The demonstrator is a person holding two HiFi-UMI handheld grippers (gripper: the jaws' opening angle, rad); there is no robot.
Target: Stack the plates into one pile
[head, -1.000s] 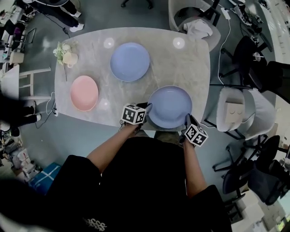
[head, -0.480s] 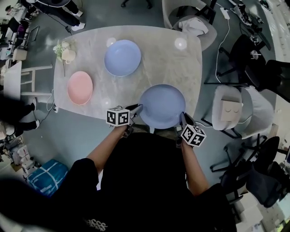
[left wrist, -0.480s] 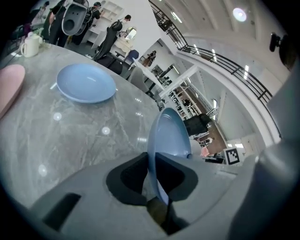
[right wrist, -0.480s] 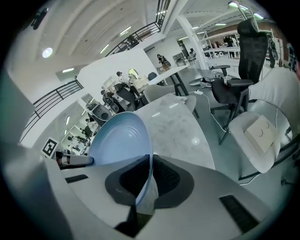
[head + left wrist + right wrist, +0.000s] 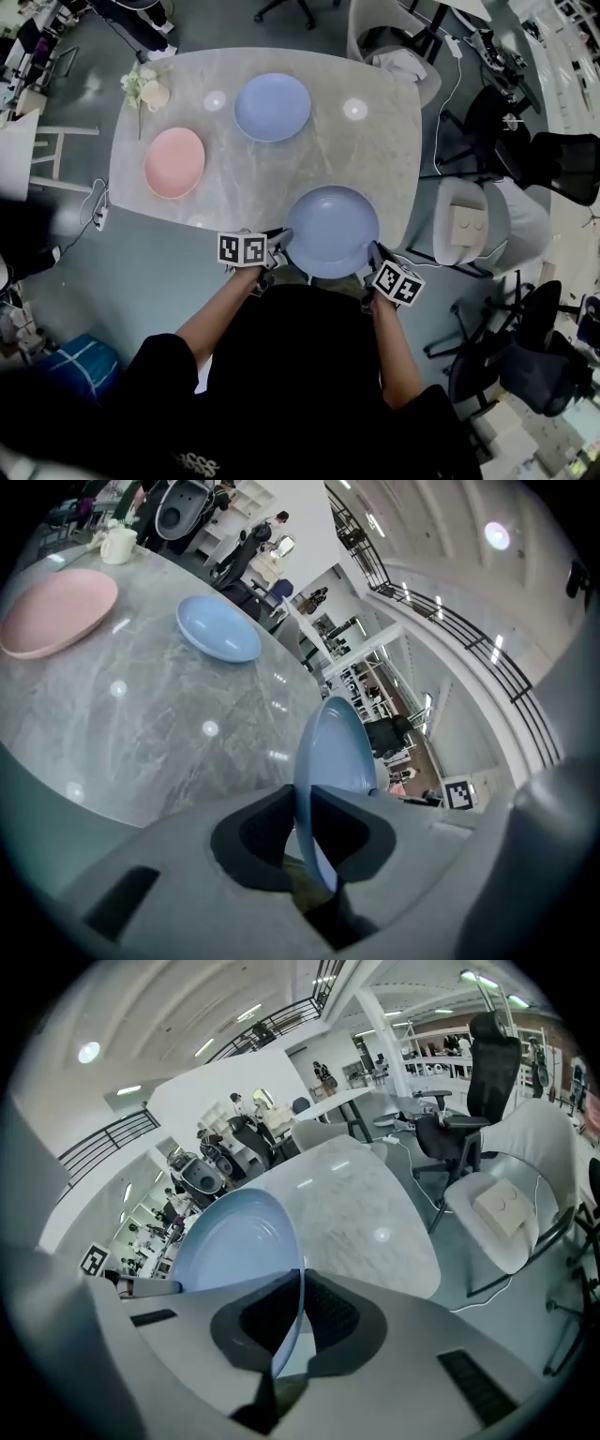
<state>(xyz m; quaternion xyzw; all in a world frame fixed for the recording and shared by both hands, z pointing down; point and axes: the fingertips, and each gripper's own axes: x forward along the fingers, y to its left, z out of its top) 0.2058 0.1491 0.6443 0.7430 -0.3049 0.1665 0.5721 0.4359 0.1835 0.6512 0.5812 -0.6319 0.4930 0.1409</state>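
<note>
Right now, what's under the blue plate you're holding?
Only the marble table shows around the held blue plate, which the left gripper and right gripper clamp at its rim. The patch directly beneath it is covered.

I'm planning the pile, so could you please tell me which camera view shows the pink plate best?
The head view: the pink plate lies whole on the table, seen from above. The left gripper view shows it obliquely, at the picture's edge. The right gripper view misses it.
</note>
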